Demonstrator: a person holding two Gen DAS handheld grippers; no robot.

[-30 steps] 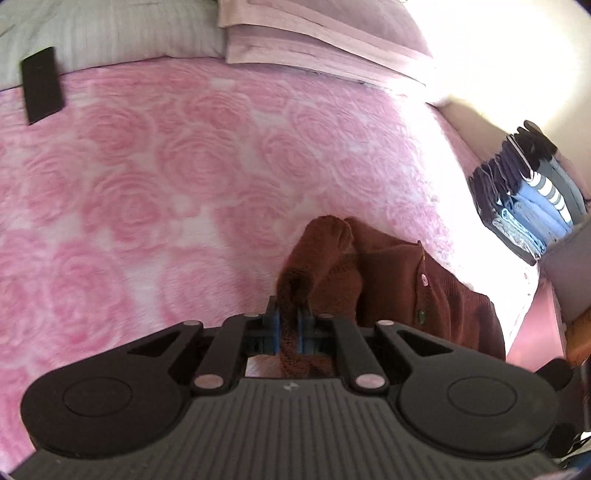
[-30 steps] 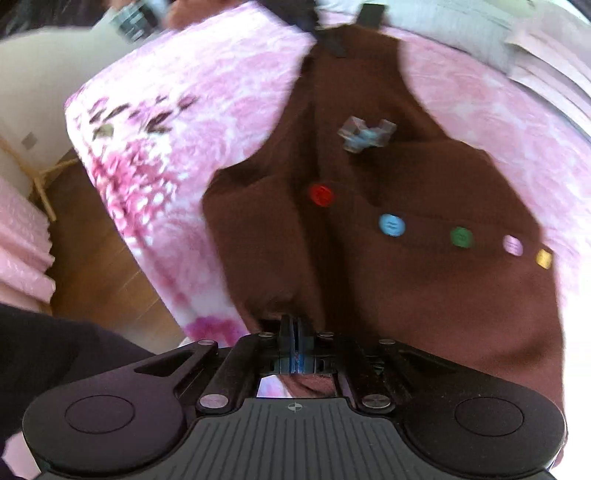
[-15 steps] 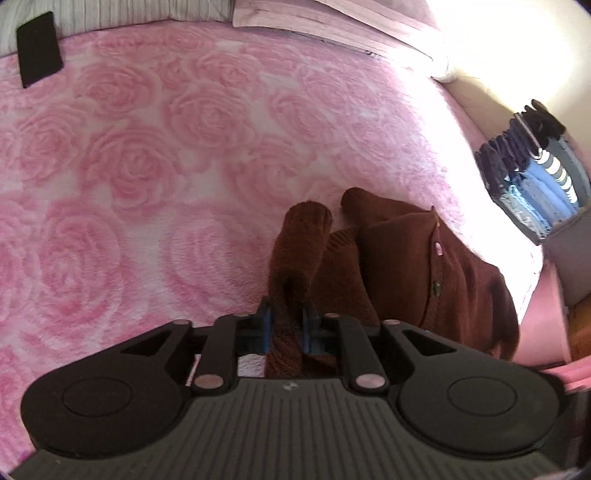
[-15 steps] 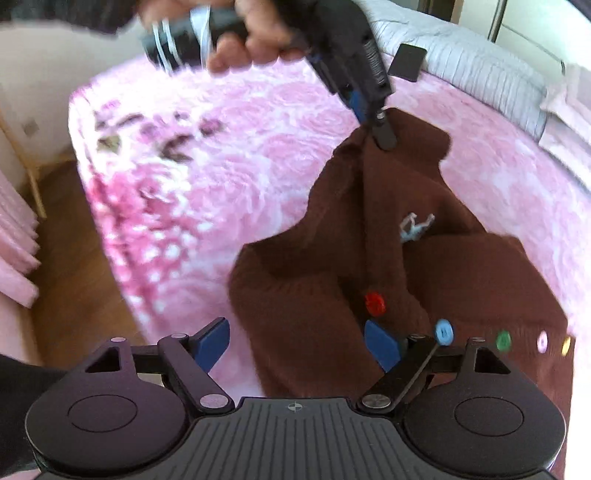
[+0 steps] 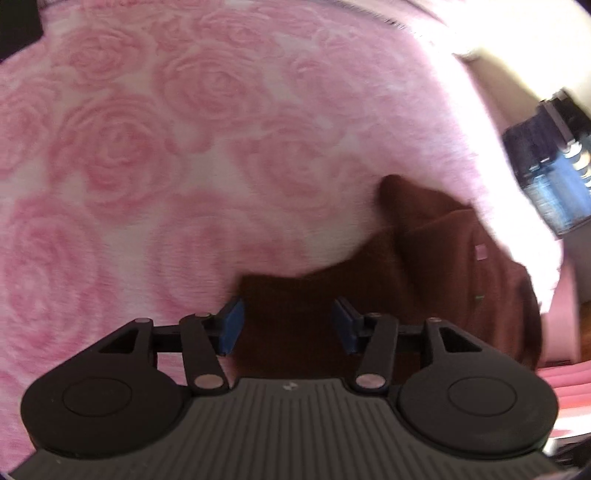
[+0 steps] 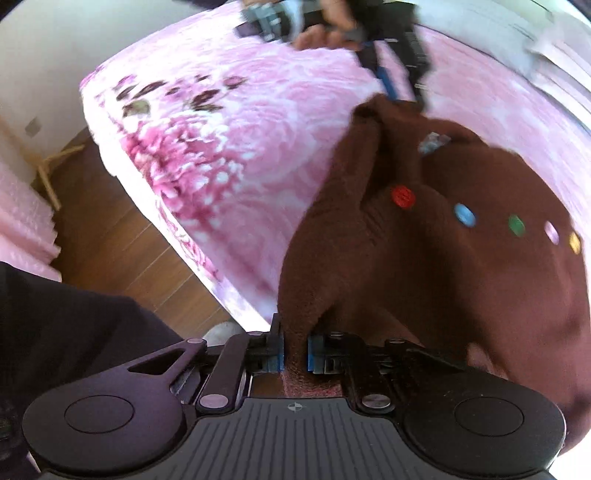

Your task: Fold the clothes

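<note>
Brown knit cardigan (image 6: 424,258) lies rumpled on pink bedspread (image 5: 147,147), soft, limp, light. Right gripper (image 6: 294,352) pinches hem fold between pads. Left gripper (image 5: 288,325) spread wide, fabric between fingers, ungripped. Best hold: edges, shoulders.

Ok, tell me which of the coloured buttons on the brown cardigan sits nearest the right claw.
The red button: the first in the row, left of the blue button.

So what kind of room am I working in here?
Most likely a bedroom at home. The brown cardigan lies on a bed spread with a pink rose-print blanket, there is wooden flooring beside the bed, and what looks like striped bedding at its far end.
</note>
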